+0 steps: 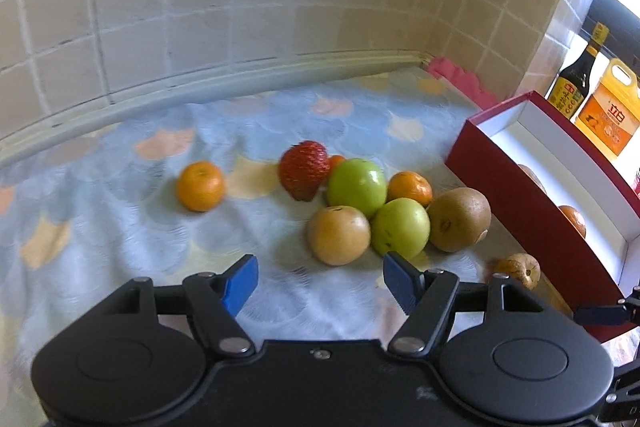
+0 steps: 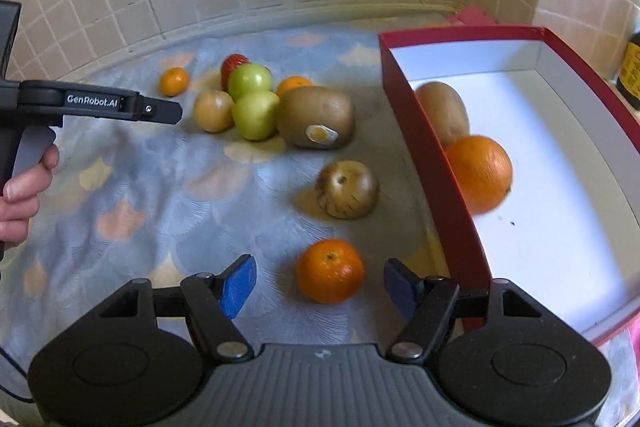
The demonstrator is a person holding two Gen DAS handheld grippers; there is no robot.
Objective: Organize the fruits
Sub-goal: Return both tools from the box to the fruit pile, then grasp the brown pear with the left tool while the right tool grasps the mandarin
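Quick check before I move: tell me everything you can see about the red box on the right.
The red box is an open, lidless, shallow rectangular tray, apparently cardboard: dark red outside and along the rim, plain white inside. It sits flat on the patterned cloth at the right, near the tiled wall. Inside, against its left wall, lie a large orange and a brown kiwi behind it; the rest of the floor is bare apart from a few dark specks. In the left wrist view the bottles stand just beyond it. Neither gripper touches it.

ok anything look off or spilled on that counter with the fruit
Nothing spilled or damaged. The only untidy part is that most fruit lies loose on the cloth outside the red box, which holds just an orange and a brown fruit. One mandarin sits apart, by the right gripper.
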